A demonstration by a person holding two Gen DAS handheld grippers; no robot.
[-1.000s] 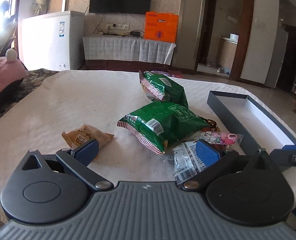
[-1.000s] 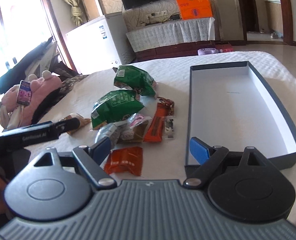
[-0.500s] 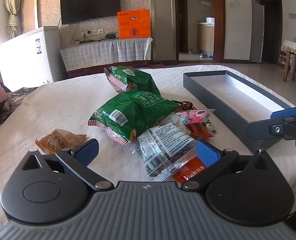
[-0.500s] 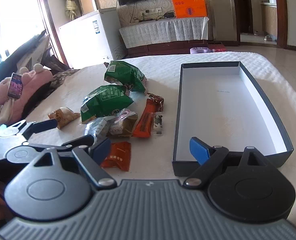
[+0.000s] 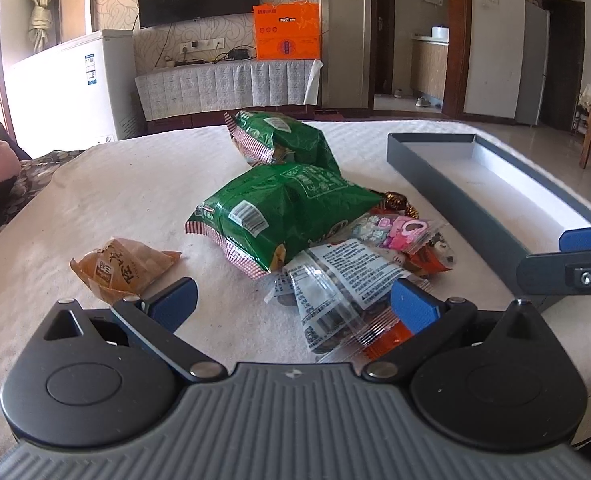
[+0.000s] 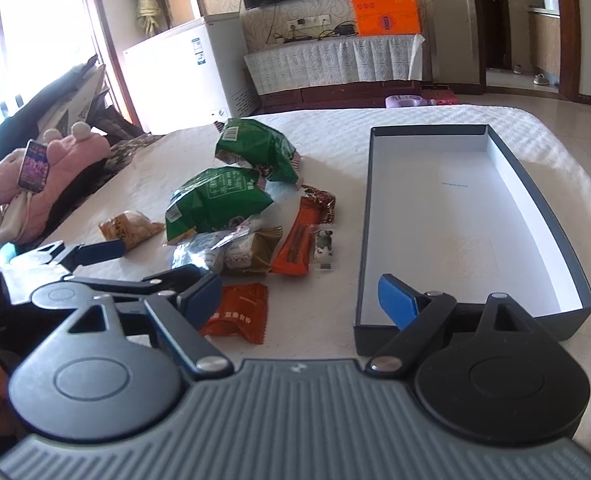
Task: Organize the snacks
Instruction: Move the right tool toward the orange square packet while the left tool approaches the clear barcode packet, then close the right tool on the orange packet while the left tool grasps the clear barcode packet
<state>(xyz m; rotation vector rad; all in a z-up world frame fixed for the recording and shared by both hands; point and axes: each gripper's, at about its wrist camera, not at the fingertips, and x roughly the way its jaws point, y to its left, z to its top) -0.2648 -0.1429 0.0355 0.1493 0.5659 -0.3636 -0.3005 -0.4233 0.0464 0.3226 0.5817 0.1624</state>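
Observation:
A pile of snacks lies on the white bedspread: two green bags (image 5: 283,208) (image 6: 219,200), a clear packet with printed text (image 5: 335,280), a small brown pastry pack (image 5: 119,266) (image 6: 129,226), an orange bar (image 6: 297,240) and a red-orange sachet (image 6: 239,314). An empty dark grey box with a white inside (image 6: 467,216) (image 5: 491,184) lies to the right. My left gripper (image 5: 293,304) is open just in front of the clear packet. My right gripper (image 6: 299,300) is open and empty, by the sachet and the box's near corner.
A pink plush toy with a phone (image 6: 35,168) lies at the bed's left edge. A white chest freezer (image 5: 71,84), a covered TV stand and an orange box (image 5: 287,32) stand beyond the bed.
My left gripper has swung right and closer to the snack pile, so the clear packet now lies between its fingers. My right gripper has moved slightly left and nearer the left one.

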